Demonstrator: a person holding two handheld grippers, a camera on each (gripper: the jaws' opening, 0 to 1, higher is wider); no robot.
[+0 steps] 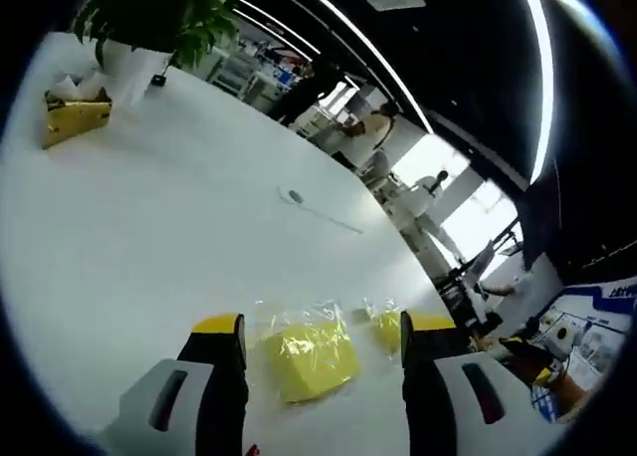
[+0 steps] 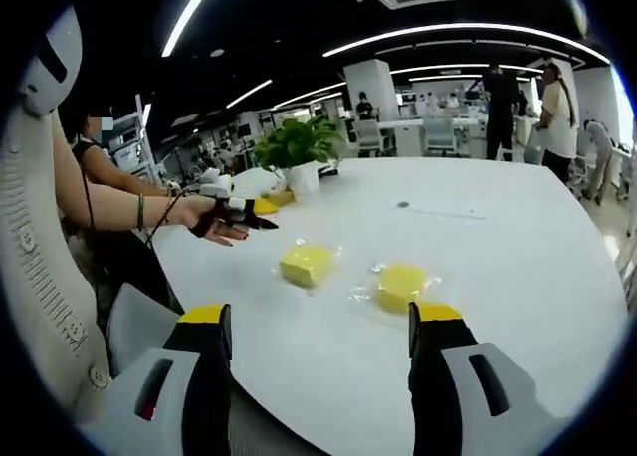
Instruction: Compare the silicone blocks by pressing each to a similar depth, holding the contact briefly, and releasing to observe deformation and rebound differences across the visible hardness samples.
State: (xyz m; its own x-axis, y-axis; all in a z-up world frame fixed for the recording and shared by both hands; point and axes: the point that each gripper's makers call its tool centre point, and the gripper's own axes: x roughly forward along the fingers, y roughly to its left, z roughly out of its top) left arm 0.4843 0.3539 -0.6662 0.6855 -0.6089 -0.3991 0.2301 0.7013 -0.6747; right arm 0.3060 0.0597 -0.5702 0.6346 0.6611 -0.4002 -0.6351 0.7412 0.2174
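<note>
Both tongs (image 1: 320, 342) (image 2: 319, 327) gape released before bagged yellow blocks (image 2: 308, 264) (image 2: 402, 285); beyond, a potted plant (image 2: 297, 149).

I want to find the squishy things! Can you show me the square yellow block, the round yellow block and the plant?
square yellow block (image 2: 307, 264), right gripper view, its top face.
round yellow block (image 2: 402, 284), right gripper view, middle of its top.
plant (image 2: 297, 142), right gripper view, its green leaves.
</note>
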